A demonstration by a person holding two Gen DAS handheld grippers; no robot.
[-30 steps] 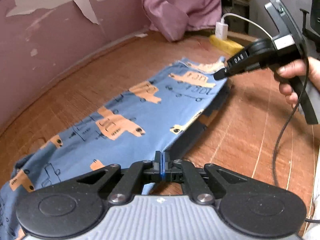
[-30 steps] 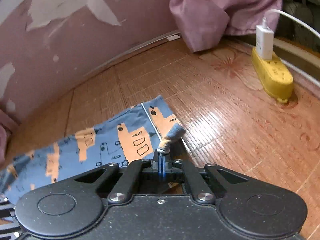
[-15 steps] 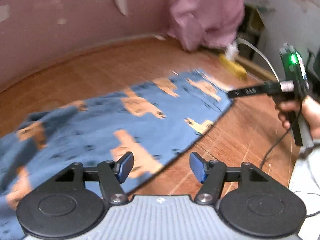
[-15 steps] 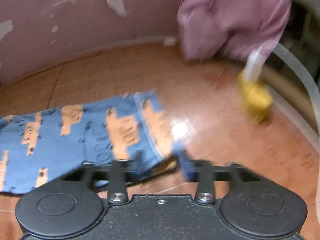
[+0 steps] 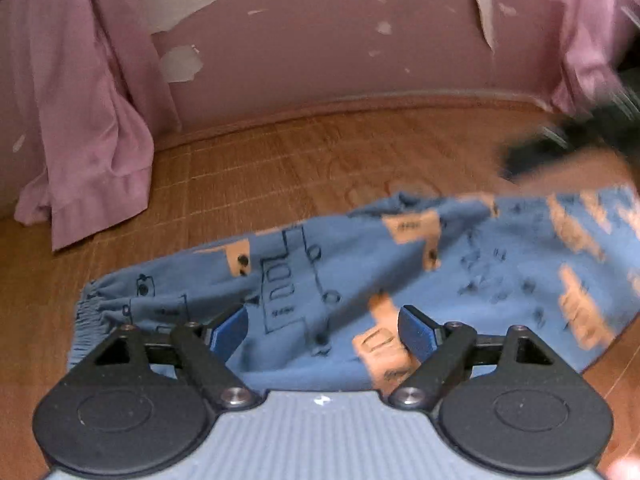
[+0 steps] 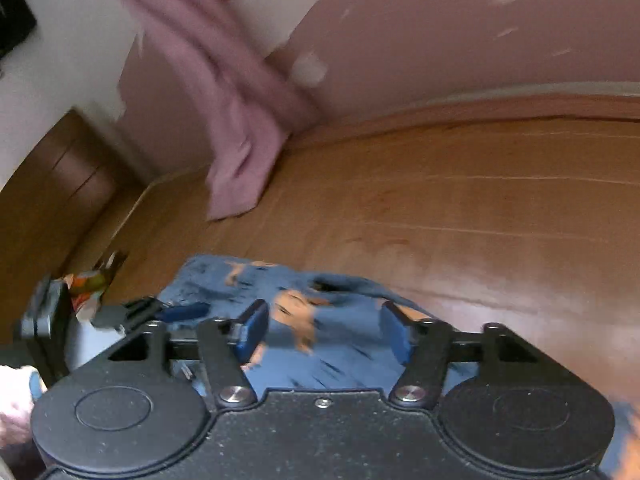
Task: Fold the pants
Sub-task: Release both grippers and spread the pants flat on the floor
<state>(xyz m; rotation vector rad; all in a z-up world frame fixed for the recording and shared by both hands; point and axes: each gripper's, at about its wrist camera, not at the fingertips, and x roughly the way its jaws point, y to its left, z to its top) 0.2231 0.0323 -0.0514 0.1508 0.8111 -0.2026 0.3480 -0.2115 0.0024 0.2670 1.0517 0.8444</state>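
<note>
**Both grippers open above the blue printed pants**

The blue pants (image 5: 360, 280), printed with orange blocks and dark line drawings, lay spread on the wooden floor (image 5: 260, 168). In the left wrist view they ran from about 8 o'clock, where the gathered elastic waistband (image 5: 86, 320) sat, across the lower middle to 3 o'clock. The left gripper (image 5: 322, 330) hung over them with its jaws wide apart, its blue pads (image 5: 230, 330) over the cloth and nothing between them; whether the pads touched the fabric could not be told. A dark blurred shape at 2 o'clock was the right gripper (image 5: 560, 148), just beyond the pants' far edge.

In the right wrist view the right gripper (image 6: 322, 334) was also spread open, holding nothing, with a rumpled part of the pants (image 6: 304, 304) lying under and between its fingers at 6 o'clock. The left gripper (image 6: 160, 312) showed at 8 o'clock, beside the pants' edge, with part of a hand (image 6: 16, 396) at the frame's left border.

A pink curtain (image 5: 80, 120) hung against the peeling pink wall (image 5: 320, 40) at 10 o'clock in the left view, its hem resting on the floor, well apart from the pants.
</note>
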